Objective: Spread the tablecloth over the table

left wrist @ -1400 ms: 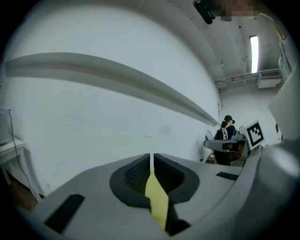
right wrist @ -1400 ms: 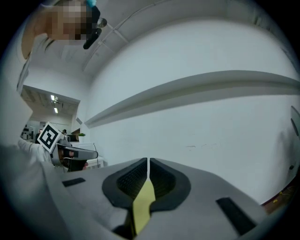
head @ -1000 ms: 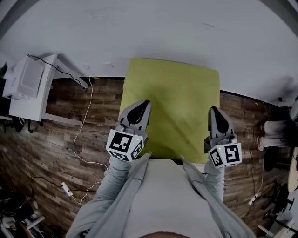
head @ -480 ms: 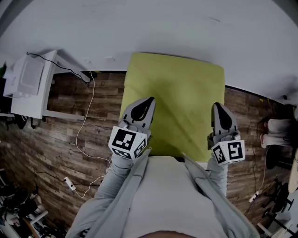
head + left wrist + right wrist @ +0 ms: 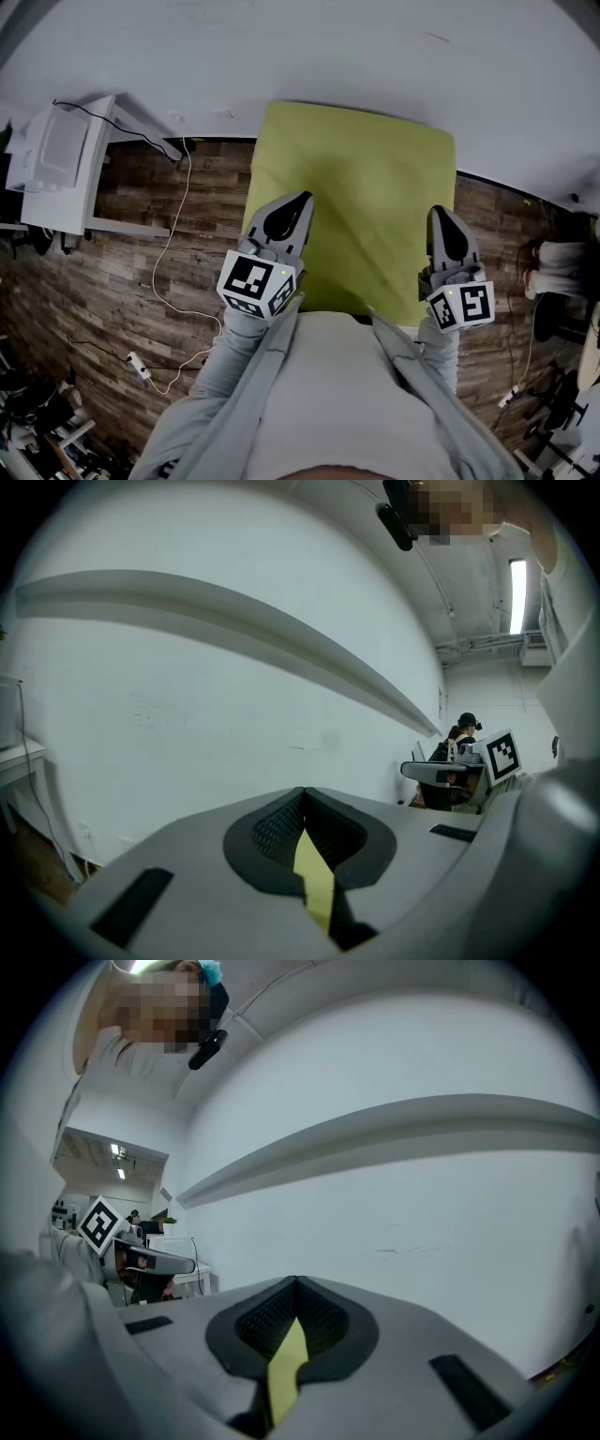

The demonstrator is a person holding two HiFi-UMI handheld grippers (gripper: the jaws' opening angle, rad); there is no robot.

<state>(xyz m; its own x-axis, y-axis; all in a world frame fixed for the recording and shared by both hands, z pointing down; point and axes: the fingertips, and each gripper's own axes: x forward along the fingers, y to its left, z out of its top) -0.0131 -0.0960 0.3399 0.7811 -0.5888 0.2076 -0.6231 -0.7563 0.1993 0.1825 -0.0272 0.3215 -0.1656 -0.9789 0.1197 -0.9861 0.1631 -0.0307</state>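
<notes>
Cloth: the yellow-green fabric tablecloth [image 5: 361, 187] lies as 1 flat rectangle in the centre of the head view. Its far edge is at the white wall [image 5: 328, 56], and the table is hidden beneath it.
Left claw: the left gripper [image 5: 298, 202] is clenched on a thin yellow fold of the cloth's near edge, at the lower left.
Right claw: the right gripper [image 5: 441, 216] is likewise clamped on a yellow fold, at the lower right.
Key relation: the cloth stretches up the frame from both claws, with its long axis running from the near edge towards the wall. Neither hand is nearer.
Next move: probably settling the near edge, with both hands moving together to keep it square.
Count: 1 tablecloth, 2 grippers, 1 white side table [image 5: 66, 169] at upper left, and 1 white cable [image 5: 169, 253] on the wood-plank floor [image 5: 103, 291].
</notes>
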